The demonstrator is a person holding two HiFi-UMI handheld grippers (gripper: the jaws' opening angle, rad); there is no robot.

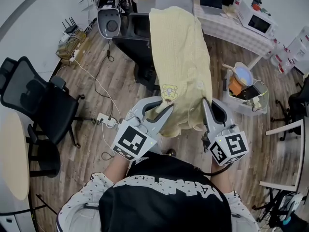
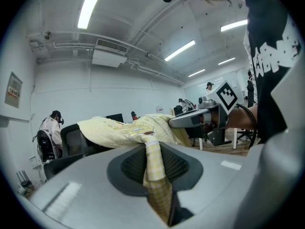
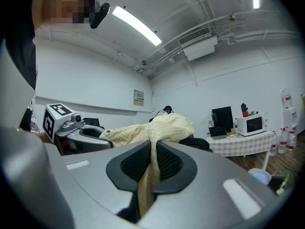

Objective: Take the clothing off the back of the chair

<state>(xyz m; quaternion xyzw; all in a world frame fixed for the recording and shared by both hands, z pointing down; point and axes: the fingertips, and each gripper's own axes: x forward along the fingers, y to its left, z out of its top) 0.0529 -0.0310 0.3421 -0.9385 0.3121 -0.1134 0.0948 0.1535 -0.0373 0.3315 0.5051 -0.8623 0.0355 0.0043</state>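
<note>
So, beyond the jaws the black chair (image 1: 130, 38) is carrying the yellow checked shirt's (image 1: 178, 47) far end over its back; lifting it off is what remains. I am pinching the near hem, with the left gripper (image 1: 163, 106) and right gripper (image 1: 204, 105) both narrowly clamping cloth. The wood floor (image 1: 96, 71) on either side is leaving room.
</note>
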